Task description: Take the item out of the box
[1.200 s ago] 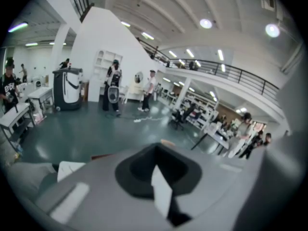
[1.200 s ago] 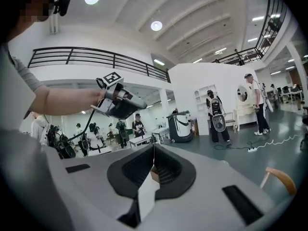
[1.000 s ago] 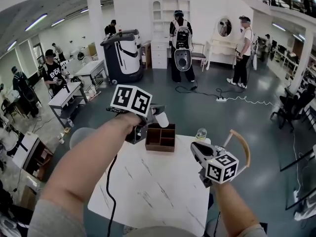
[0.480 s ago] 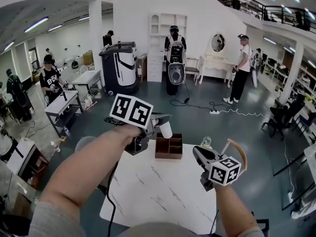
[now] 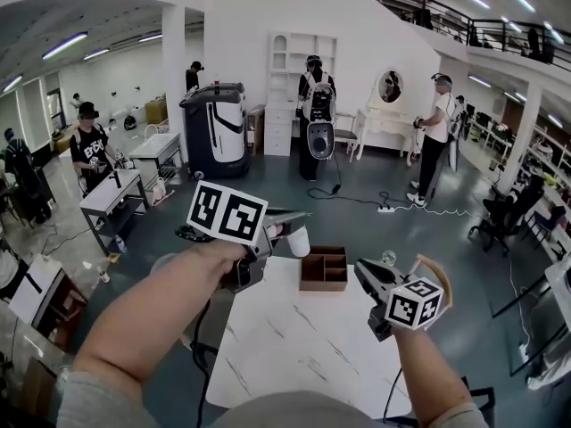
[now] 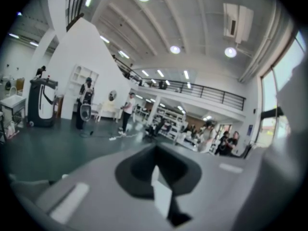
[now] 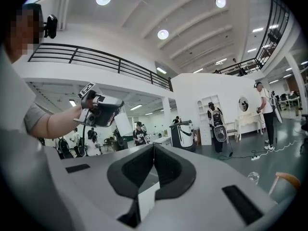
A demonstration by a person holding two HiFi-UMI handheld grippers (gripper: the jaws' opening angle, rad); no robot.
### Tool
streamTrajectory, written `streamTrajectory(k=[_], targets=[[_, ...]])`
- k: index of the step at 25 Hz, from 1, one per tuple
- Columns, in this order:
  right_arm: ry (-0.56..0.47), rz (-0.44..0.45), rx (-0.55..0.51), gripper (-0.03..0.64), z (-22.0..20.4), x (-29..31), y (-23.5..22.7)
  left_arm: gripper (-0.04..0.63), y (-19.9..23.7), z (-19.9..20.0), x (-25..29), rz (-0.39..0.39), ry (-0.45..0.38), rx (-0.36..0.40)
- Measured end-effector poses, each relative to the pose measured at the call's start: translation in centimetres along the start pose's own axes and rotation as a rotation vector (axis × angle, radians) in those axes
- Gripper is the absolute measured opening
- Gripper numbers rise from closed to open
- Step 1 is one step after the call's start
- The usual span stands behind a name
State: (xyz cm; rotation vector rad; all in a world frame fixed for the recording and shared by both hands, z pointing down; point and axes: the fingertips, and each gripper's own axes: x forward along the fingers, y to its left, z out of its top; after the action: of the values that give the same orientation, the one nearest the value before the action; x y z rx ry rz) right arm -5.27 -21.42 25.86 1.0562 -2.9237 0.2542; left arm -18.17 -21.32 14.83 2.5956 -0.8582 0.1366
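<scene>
A brown wooden box (image 5: 323, 268) with compartments stands at the far edge of the white marble table (image 5: 294, 346). My left gripper (image 5: 299, 217) hangs above the table's far left corner, left of the box. It is shut on a white cup-shaped item (image 5: 299, 241) that hangs at its fingertips, clear of the box. The right gripper view shows the left gripper (image 7: 103, 110) and the white item (image 7: 122, 124) in the air. In the left gripper view its jaws (image 6: 155, 162) meet and the item is hidden. My right gripper (image 5: 361, 268) floats right of the box, shut and empty (image 7: 154, 153).
A small clear glass (image 5: 388, 258) stands right of the box. A chair with a curved wooden back (image 5: 437, 270) is at the table's right side. A black cable (image 5: 201, 364) hangs off the left edge. Several people and a dark machine (image 5: 217, 119) stand farther back.
Both grippers have risen. The left one has carried the white item up and left, from over the box to beside it. The box has not moved on the table.
</scene>
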Motion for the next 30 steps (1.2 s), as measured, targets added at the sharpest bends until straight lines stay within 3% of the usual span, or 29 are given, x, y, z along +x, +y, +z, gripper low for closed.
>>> streamTrajectory(k=[8,20,25,30], targets=[[-0.041,0.007,0.009,0.009,1.7,2.2,3.8,0.005,1.1,-1.0,-5.6,-0.048,-0.03,0.007],[-0.048,-0.059,0.018,0.008,1.2,0.6,7.7,0.004,0.8,-5.9,-9.8,-0.127,-0.018,0.023],[-0.026,-0.061,0.022,0.009,-0.5,-0.8,7.4,0.005,0.7,-8.8,-9.5,-0.14,-0.014,-0.011],[-0.016,-0.03,0.032,0.008,-1.8,-3.0,5.4,0.005,-0.2,-11.8,-7.9,-0.094,-0.014,-0.053]])
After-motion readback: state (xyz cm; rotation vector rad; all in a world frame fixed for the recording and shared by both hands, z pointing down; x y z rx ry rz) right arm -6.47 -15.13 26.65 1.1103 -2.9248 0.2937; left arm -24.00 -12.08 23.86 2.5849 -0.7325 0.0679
